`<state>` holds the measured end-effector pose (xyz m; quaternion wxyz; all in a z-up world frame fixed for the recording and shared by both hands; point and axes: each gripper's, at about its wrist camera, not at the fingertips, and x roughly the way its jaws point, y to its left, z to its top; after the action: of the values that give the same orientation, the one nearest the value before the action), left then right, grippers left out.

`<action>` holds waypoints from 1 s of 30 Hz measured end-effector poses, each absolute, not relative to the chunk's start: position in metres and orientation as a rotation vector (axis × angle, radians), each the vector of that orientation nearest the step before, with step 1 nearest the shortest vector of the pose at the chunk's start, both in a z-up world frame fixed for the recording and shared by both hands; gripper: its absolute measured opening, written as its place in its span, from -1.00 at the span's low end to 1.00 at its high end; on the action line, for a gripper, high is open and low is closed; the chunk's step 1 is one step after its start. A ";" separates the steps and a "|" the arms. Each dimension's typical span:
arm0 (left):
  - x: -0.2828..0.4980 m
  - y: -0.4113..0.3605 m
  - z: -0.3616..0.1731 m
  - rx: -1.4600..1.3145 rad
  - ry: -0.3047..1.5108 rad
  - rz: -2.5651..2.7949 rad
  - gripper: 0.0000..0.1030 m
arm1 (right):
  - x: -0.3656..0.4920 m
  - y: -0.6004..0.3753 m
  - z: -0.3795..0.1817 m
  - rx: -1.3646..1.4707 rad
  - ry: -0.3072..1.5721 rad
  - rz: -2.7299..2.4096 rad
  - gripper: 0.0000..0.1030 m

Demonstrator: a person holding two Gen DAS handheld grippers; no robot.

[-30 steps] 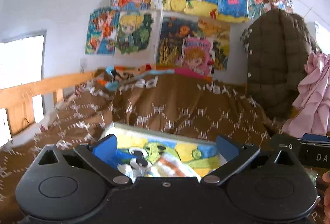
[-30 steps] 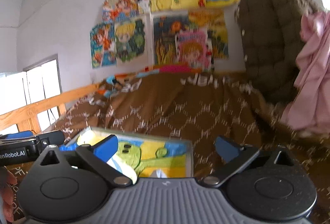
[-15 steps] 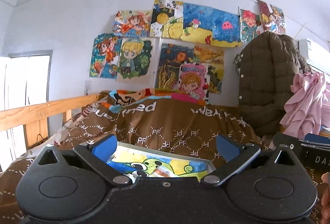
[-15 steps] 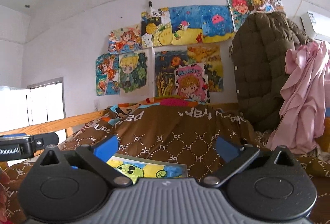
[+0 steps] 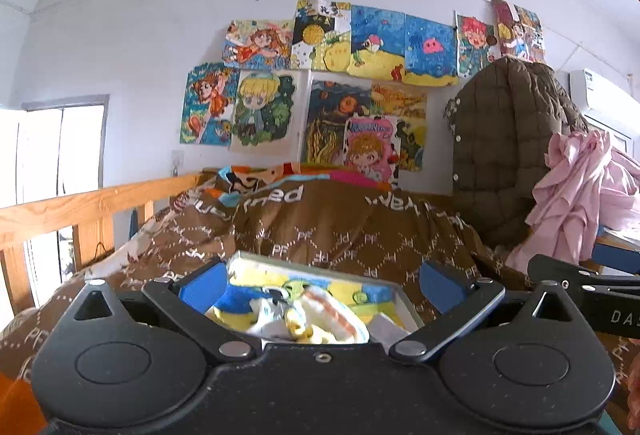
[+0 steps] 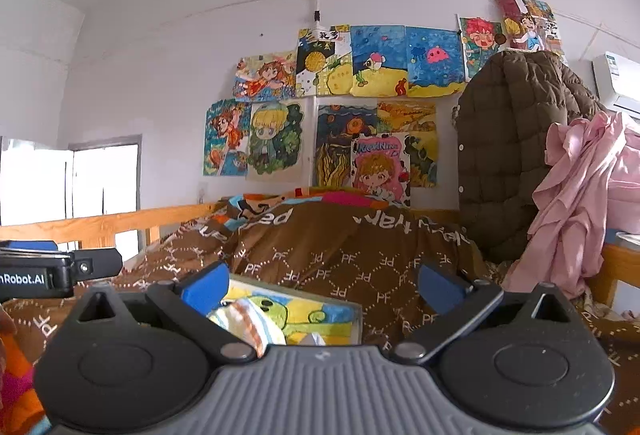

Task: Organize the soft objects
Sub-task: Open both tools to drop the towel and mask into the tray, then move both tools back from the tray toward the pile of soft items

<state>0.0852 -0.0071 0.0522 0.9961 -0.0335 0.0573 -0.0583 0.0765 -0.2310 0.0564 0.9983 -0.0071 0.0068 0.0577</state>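
Observation:
A shallow box (image 5: 316,265) with a cartoon-print lining lies on the brown quilt (image 5: 340,227), just ahead of both grippers. Inside it rests a crumpled white, yellow and orange-striped cloth (image 5: 320,319). My left gripper (image 5: 322,281) is open above the box's near side, nothing between its blue pads. In the right wrist view the same box (image 6: 357,319) and cloth (image 6: 244,319) sit low and left of centre. My right gripper (image 6: 322,285) is open and holds nothing. Each gripper shows at the edge of the other's view: the right gripper (image 5: 592,285) and the left gripper (image 6: 52,271).
A wooden bed rail (image 5: 80,207) runs along the left. A brown padded jacket (image 5: 508,155) and a pink garment (image 5: 576,195) hang at the right. Children's drawings (image 5: 352,47) cover the far wall. Colourful bedding (image 6: 304,199) lies at the bed's head.
Both cameras tilted upward over the last second, so the box sank low in each view and more wall and ceiling appeared. Both grippers stayed open and empty.

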 end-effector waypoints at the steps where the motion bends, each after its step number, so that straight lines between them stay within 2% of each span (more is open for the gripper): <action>1: 0.082 -0.007 0.051 -0.064 0.121 -0.119 0.98 | 0.074 -0.231 0.056 -0.017 0.018 0.115 1.00; 14: 0.047 -0.001 0.034 -0.040 0.234 -0.092 0.99 | 0.043 -0.236 0.044 0.018 0.121 0.105 1.00; 30: 0.054 -0.008 0.019 0.035 0.381 -0.091 0.99 | 0.042 -0.232 0.030 0.003 0.254 0.103 1.00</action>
<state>0.0537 -0.0082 0.0190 0.9808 0.0175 0.1891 -0.0452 0.0418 -0.2322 0.0295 0.9906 0.0013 0.1266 0.0512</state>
